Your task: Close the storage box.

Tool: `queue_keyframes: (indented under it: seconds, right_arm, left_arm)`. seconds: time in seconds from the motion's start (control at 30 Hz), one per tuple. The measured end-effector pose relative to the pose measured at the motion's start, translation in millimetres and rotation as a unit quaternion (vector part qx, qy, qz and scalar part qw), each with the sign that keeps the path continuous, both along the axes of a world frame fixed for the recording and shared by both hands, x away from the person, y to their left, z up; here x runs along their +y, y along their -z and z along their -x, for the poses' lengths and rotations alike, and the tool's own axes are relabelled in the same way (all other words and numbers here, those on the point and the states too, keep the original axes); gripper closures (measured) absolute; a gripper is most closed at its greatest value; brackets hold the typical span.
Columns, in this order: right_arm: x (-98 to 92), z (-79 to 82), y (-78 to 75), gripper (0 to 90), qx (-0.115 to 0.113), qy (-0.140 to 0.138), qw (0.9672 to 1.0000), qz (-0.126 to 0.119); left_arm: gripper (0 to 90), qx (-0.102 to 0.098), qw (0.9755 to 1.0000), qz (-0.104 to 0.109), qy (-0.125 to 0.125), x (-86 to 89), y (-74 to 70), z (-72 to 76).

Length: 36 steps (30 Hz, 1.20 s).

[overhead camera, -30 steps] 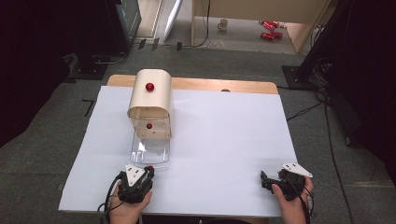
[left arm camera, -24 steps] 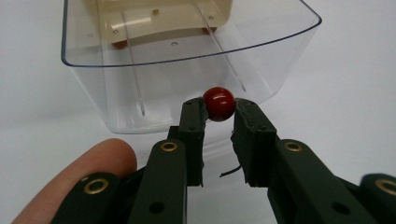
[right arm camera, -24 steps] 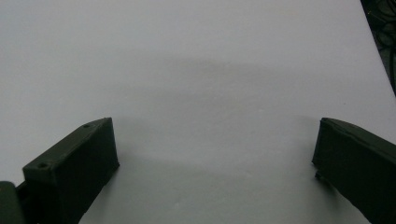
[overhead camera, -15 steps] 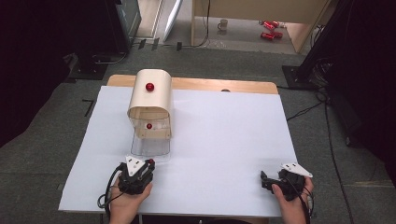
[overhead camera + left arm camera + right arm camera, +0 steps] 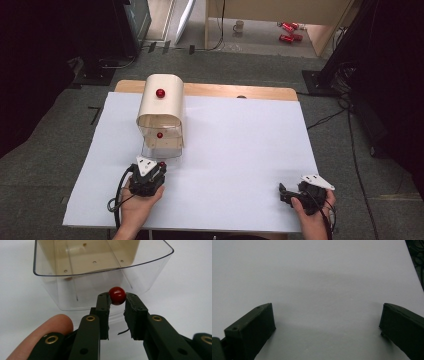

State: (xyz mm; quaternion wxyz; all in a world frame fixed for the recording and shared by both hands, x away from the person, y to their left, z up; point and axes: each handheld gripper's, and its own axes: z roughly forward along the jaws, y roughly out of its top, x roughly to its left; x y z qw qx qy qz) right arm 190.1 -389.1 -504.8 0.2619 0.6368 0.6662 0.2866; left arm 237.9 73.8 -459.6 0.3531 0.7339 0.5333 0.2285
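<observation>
From above, a white sheet covers the table, whose bare wood shows along the far edge. A cream, round-topped box stands left of centre, a red knob on its top. A clear drawer sticks out of its near side toward the person.

The left hand-held gripper sits just in front of the drawer. From this height its jaws are too small to read. The left gripper view settles it: the left hand-held gripper has its two black jaws pinched on a glossy red ball fixed to the drawer's front wall. That view also shows the drawer as thin, see-through plastic with a curved front and rounded corners. Small holes dot its floor, and the cream box back shows through. A fingertip rests beside the left jaw.

The right hand-held gripper lies near the right front corner of the sheet, well apart from the box. In the right gripper view, the right hand-held gripper has matte, blocky jaws spread wide over the plain sheet, with nothing between them.
</observation>
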Motion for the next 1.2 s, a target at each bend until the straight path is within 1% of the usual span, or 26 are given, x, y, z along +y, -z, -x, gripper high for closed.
queue_keyframes:
  seconds: [0.27, 0.63, 0.73, 0.9, 1.2]
  right_arm:
    - [0.0, 0.0, 0.0, 0.0, 0.000, 0.000, 1.0000, 0.000]
    - [0.1, 0.0, 0.1, 0.0, 0.000, 0.000, 1.0000, -0.001]
    - [0.0, 0.0, 0.1, 0.0, 0.000, 0.000, 1.0000, 0.000]
    - [-0.1, -0.1, 0.1, 0.0, -0.001, 0.000, 1.0000, 0.000]
    - [-0.1, 0.0, 0.1, 0.0, -0.001, 0.000, 1.0000, 0.000]
  left_arm:
    - [74.5, -0.002, 1.0000, -0.007, -0.001, -2.2, -1.3, -12.3]
    - [74.4, -0.003, 1.0000, -0.006, -0.005, -4.5, -0.1, -26.7]
    - [74.5, -0.004, 0.9999, -0.014, -0.004, -5.2, -0.1, -29.9]
    - [74.5, -0.004, 0.9998, -0.016, -0.007, -6.3, -0.6, -36.4]
    - [74.5, -0.007, 0.9998, -0.014, -0.012, -7.7, 0.3, -46.0]
